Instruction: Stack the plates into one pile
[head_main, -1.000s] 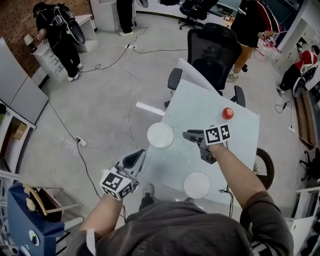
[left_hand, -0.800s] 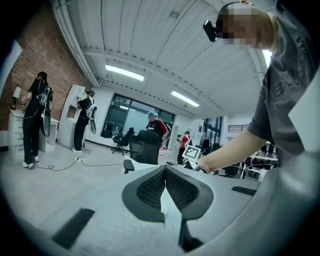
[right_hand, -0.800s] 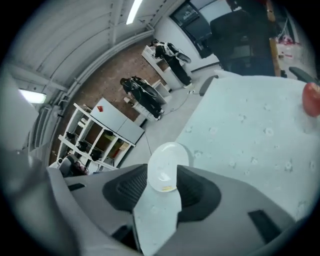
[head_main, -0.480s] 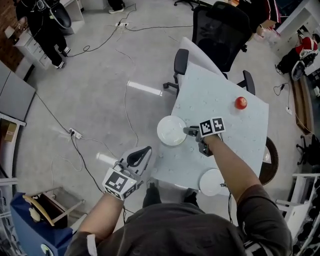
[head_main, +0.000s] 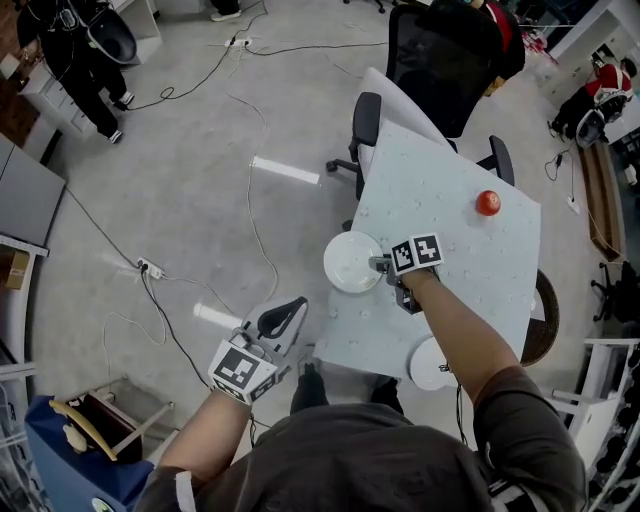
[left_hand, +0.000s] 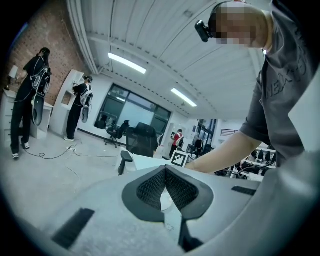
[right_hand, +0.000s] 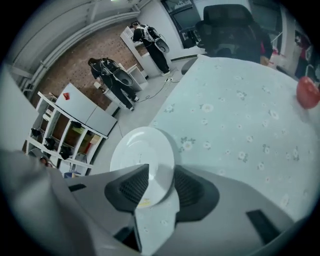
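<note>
Right claw (head_main: 379, 265): jaws apart, just been closing, plate (head_main: 350, 262) rim between them. Left claw (head_main: 292, 308): jaws together, empty.

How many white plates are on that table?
2. One plate lies near the table's left edge in the head view; the other plate sits at its near edge, partly covered by the person's right arm.
</note>
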